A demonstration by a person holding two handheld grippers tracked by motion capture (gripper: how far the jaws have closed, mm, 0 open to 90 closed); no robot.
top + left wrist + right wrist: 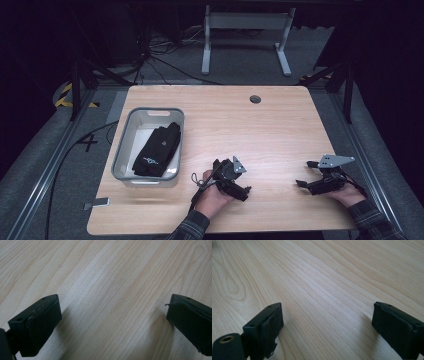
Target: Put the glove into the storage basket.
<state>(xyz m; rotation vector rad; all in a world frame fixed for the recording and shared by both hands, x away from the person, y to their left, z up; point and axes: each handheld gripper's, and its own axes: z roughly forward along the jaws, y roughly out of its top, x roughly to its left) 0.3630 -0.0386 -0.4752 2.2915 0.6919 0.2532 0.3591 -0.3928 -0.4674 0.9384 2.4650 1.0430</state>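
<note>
A: Item one, the surface?
B: Table (280, 125), light wood grain, rounded corners, one round grommet hole (255, 99) near the far edge.

A: Item two, containers?
B: One grey bin (126, 145), rectangular, on the left part of the table, set at a slight angle. Contents: one folded black garment (159, 150) with a small pale logo, lying lengthwise inside the bin.

A: Item three, left gripper?
B: Left gripper (245, 190), held in the person's left hand (212, 197) near the front edge, about mid-table. Its jaws stand wide apart with nothing between them; in the left gripper view only bare wood lies in the gap, and the jaws sit low over it. Grey three-cornered plate on top, cable looped beside the hand.

A: Item four, right gripper?
B: Right gripper (306, 174), held in the right hand (347, 194) at the front right of the table, well apart from the left one. Jaws likewise spread, empty, bare wood between them in the right gripper view.

A: Sleeves?
B: Dark plaid, both forearms, entering from the bottom.

A: Surroundings?
B: Grey floor, cables (165, 62) behind the table, white frame legs (245, 35) farther back.
</note>
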